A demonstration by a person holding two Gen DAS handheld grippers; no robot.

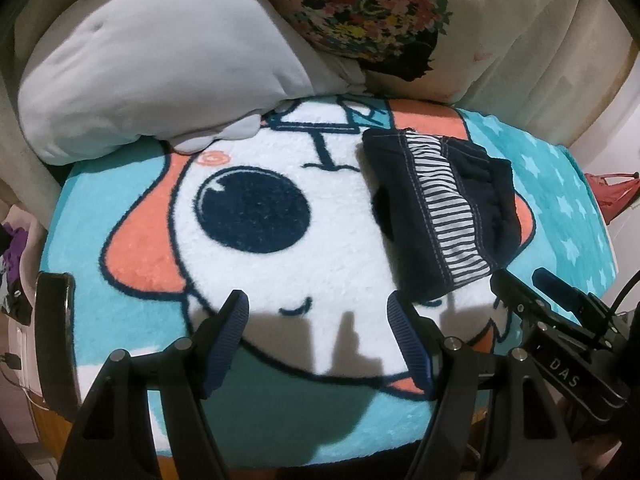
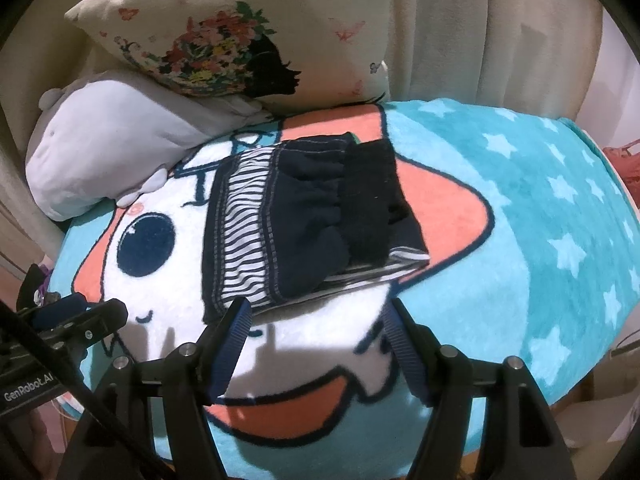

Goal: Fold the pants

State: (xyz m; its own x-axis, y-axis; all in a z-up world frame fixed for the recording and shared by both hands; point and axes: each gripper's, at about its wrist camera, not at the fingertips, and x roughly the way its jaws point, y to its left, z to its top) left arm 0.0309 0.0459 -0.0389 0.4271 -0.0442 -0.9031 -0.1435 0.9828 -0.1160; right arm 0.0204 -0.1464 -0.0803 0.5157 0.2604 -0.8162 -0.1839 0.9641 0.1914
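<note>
Dark navy pants [image 1: 440, 204] with a navy-and-white striped side panel lie folded into a compact stack on a cartoon-print blanket [image 1: 280, 272]. They also show in the right wrist view [image 2: 304, 220], with folded layers at the right edge. My left gripper [image 1: 318, 304] is open and empty, hovering over the blanket to the left of and below the pants. My right gripper [image 2: 318, 312] is open and empty just in front of the pants' near edge; it shows at the lower right of the left wrist view [image 1: 524, 280].
A grey plush pillow [image 1: 152, 80] and a floral cushion [image 1: 392, 28] lie against the back. A dark phone [image 1: 54, 328] stands at the blanket's left edge. The teal starred part of the blanket [image 2: 540, 220] lies right of the pants.
</note>
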